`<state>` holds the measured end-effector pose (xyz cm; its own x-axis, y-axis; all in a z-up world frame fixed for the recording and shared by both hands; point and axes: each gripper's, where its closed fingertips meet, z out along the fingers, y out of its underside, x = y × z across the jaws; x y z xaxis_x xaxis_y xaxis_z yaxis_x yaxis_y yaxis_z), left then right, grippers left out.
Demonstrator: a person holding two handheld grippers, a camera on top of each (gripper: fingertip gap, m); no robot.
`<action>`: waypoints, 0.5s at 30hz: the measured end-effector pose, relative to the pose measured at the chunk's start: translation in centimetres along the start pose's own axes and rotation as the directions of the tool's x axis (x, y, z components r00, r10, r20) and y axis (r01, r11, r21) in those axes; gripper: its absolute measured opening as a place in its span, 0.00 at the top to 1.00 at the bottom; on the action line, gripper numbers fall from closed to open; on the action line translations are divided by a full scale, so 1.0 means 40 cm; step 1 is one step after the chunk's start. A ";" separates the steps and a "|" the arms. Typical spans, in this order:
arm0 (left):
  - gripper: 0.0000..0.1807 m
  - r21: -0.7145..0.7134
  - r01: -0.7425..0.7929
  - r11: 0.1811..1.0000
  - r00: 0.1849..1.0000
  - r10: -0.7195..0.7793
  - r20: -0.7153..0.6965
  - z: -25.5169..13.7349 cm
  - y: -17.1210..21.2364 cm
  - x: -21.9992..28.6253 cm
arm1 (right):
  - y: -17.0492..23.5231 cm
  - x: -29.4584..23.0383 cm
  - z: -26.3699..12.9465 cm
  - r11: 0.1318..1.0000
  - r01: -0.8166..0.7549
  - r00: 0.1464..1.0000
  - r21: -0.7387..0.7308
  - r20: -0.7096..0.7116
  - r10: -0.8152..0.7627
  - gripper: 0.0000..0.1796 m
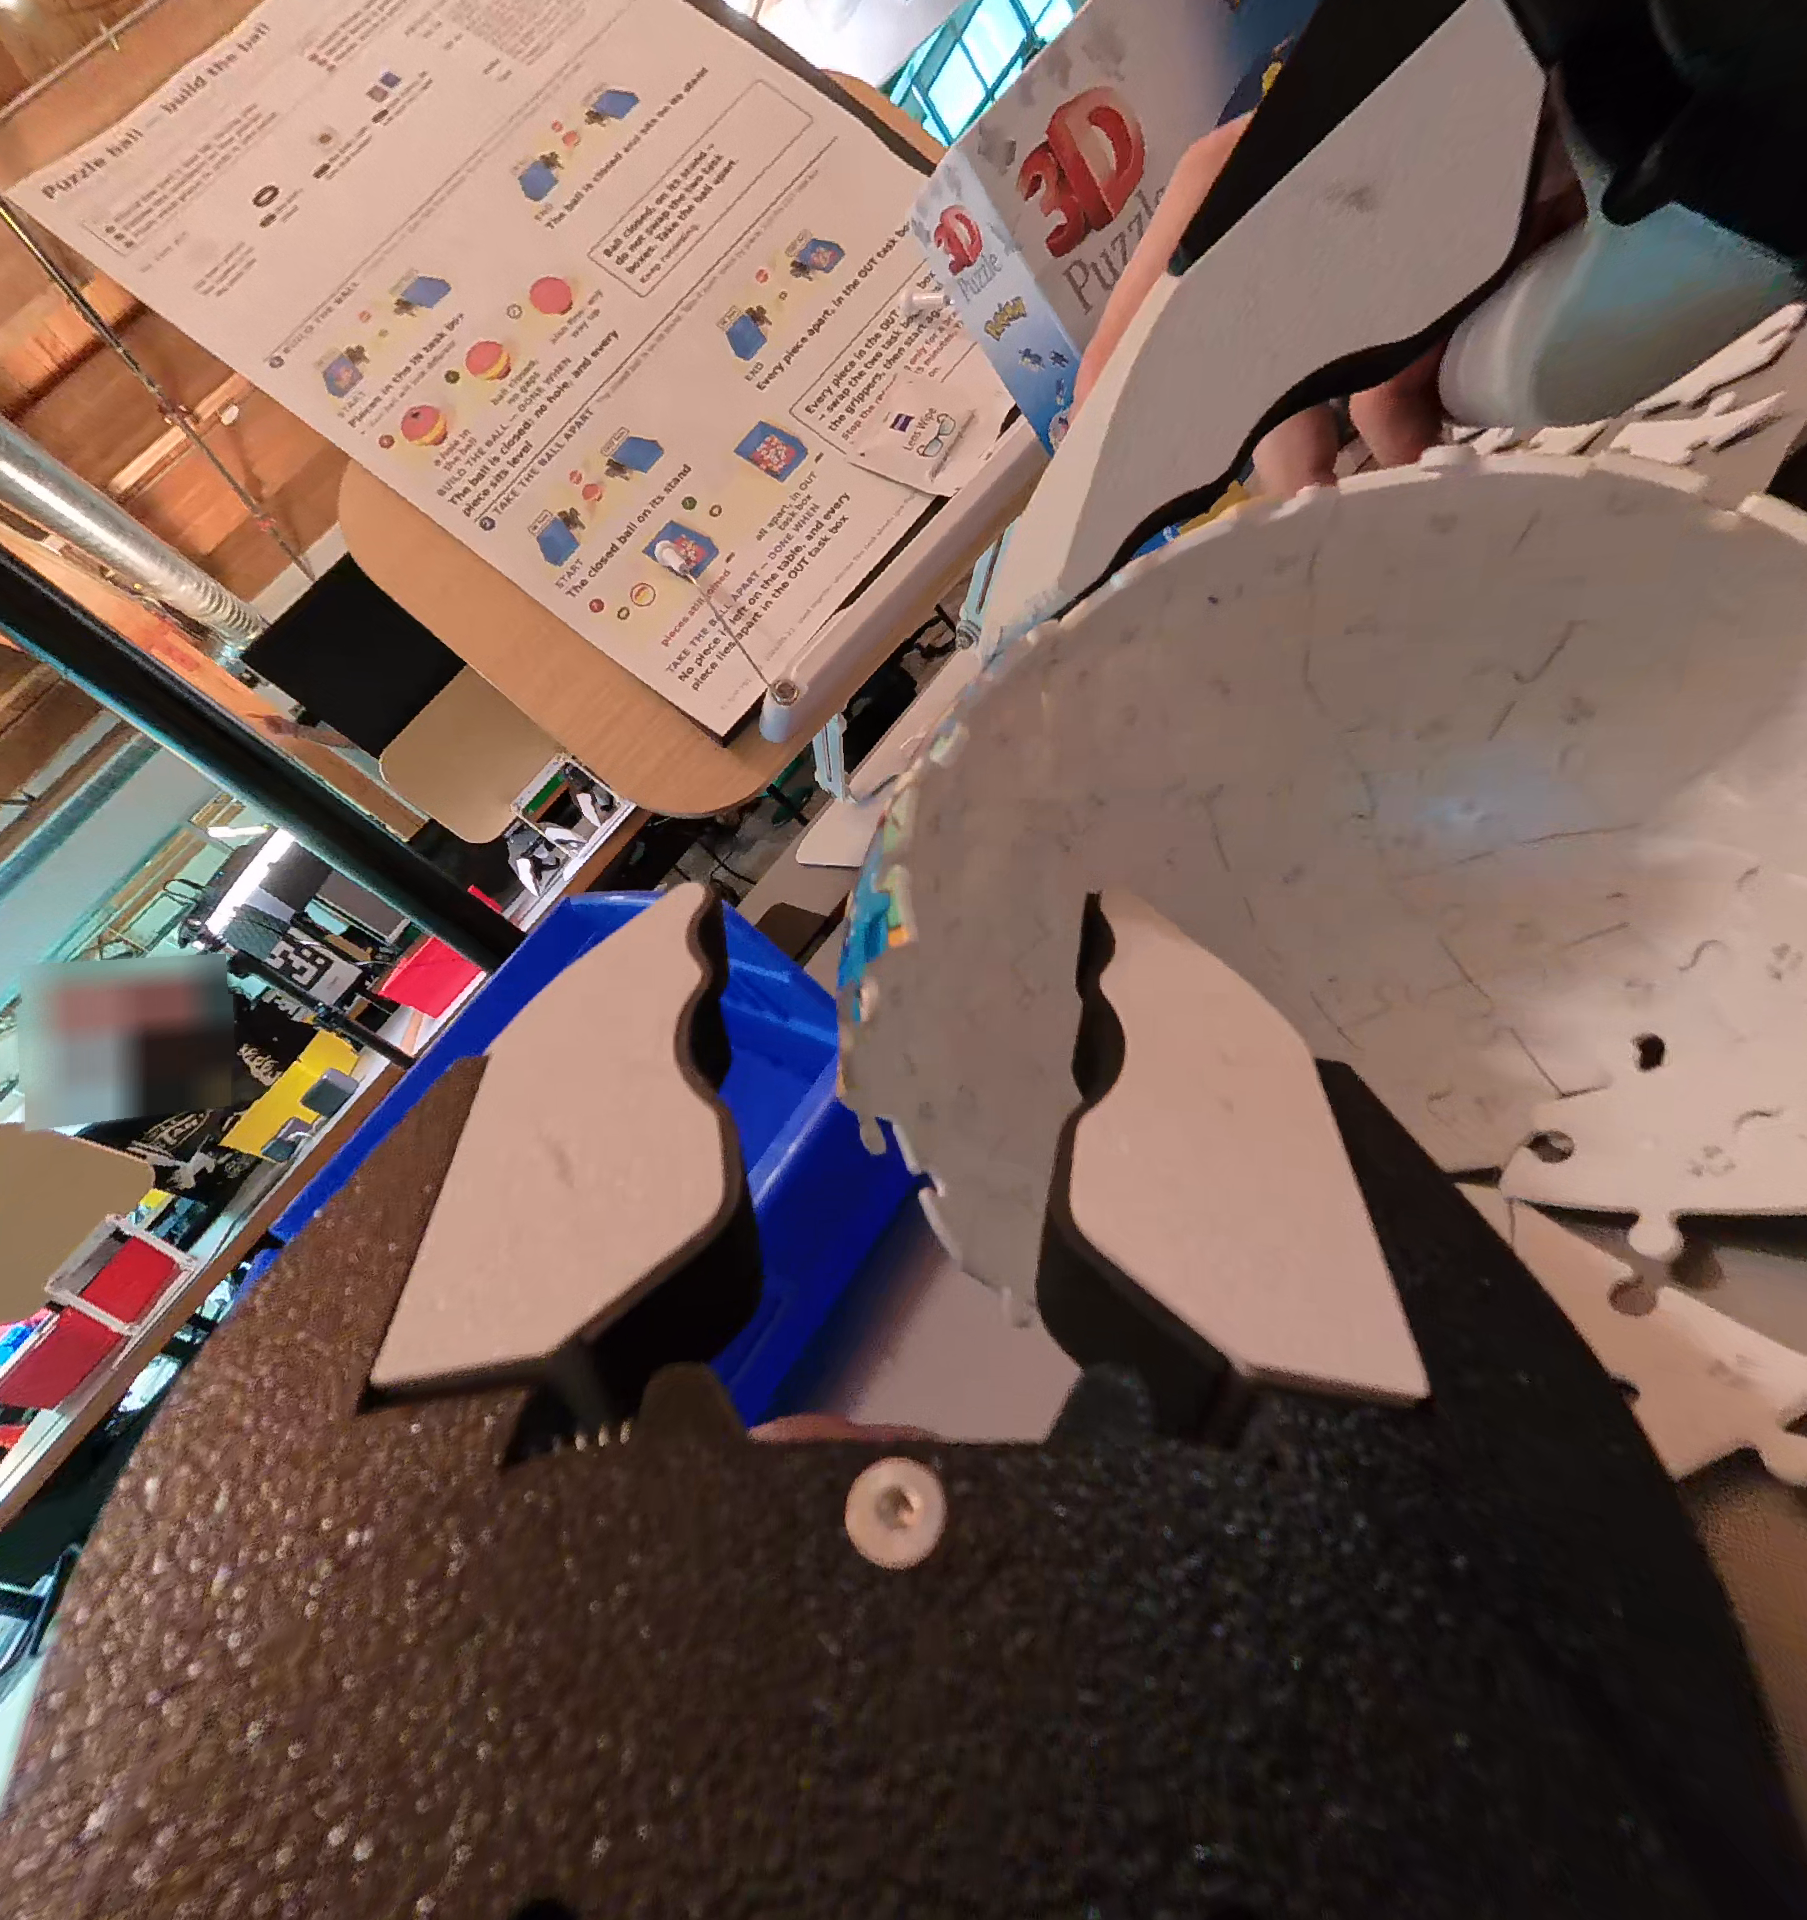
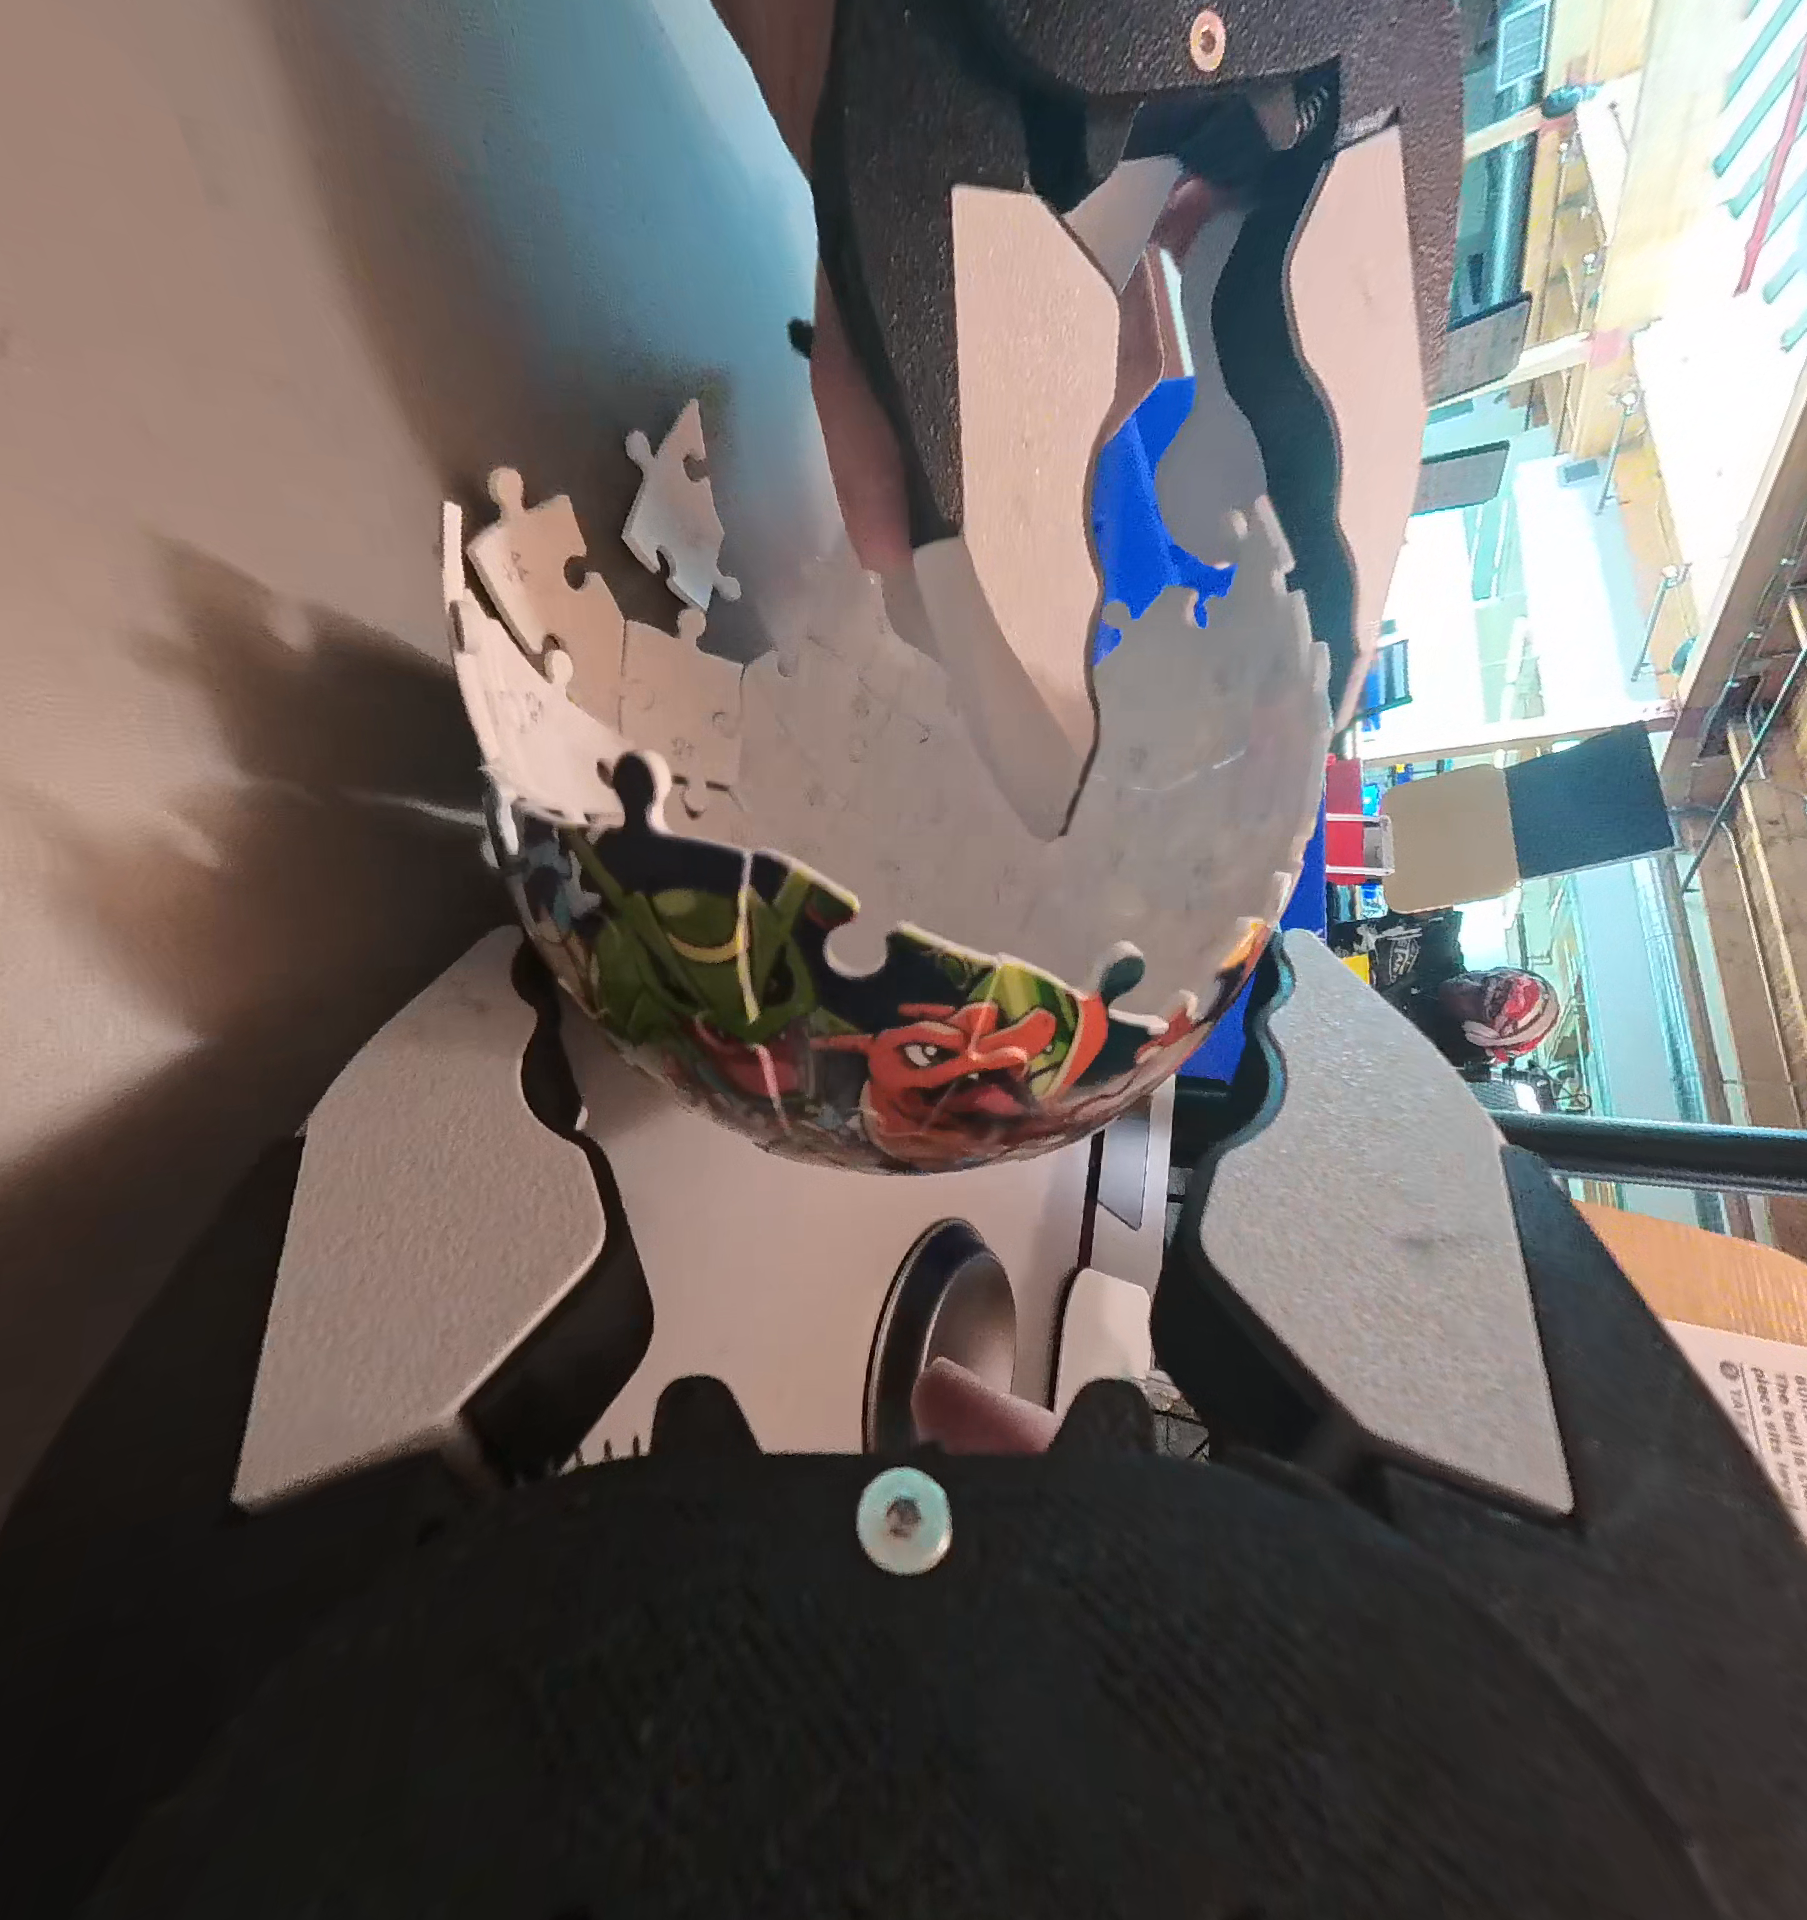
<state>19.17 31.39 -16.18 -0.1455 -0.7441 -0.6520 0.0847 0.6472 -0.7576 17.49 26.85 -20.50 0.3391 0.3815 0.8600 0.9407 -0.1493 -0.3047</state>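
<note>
A half-built puzzle ball (image 2: pixel 878 1039) forms a bowl-shaped shell, printed with colourful cartoon creatures outside and white inside (image 1: pixel 1398 779). My right gripper (image 2: pixel 904 966) spans the shell from below, its pads touching opposite sides. One of its fingers (image 1: pixel 1242 343) shows behind the shell in the left wrist view. My left gripper (image 1: pixel 899 935) is open and straddles the shell's jagged rim. One finger (image 1: pixel 1221 1143) is inside the bowl and the other finger (image 1: pixel 587 1143) is outside. It also shows in the right wrist view (image 2: pixel 1200 748), coming in from above.
Loose white-backed puzzle pieces (image 2: pixel 670 520) lie on the grey table (image 2: pixel 151 520) beside the shell, and more show in the left wrist view (image 1: pixel 1709 1371). A blue bin (image 1: pixel 774 1122) stands behind. A printed instruction sheet (image 1: pixel 525 343) and a puzzle box (image 1: pixel 1065 208) stand farther back. A black ring (image 2: pixel 940 1320) lies under the shell.
</note>
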 end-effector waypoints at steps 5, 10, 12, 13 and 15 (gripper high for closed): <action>0.61 -0.010 0.029 1.000 0.999 -0.029 -0.026 -0.018 0.002 -0.001 | 0.000 0.000 0.000 1.000 0.012 1.000 -0.010 0.008 -0.012 0.31; 0.57 -0.040 0.094 0.995 0.991 -0.097 -0.091 -0.046 0.013 0.017 | 0.000 -0.001 -0.001 1.000 0.024 1.000 -0.019 0.016 -0.024 0.31; 0.56 -0.063 0.123 0.990 0.986 -0.129 -0.110 -0.056 0.022 0.018 | 0.002 -0.001 -0.001 0.999 0.028 0.999 -0.024 0.016 -0.028 0.31; 0.55 -0.071 0.147 0.987 0.980 -0.155 -0.122 -0.061 0.024 0.019 | 0.003 -0.001 -0.002 0.999 0.030 0.999 -0.026 0.017 -0.030 0.31; 0.52 -0.098 0.202 0.975 0.961 -0.216 -0.171 -0.074 0.029 0.035 | 0.008 0.000 -0.002 0.999 0.038 0.999 -0.037 0.018 -0.038 0.31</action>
<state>16.16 31.60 -17.88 -0.3266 -0.8270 -0.4577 -0.0439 0.4970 -0.8667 17.77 26.71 -20.57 0.3035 0.4031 0.8634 0.9519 -0.1680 -0.2562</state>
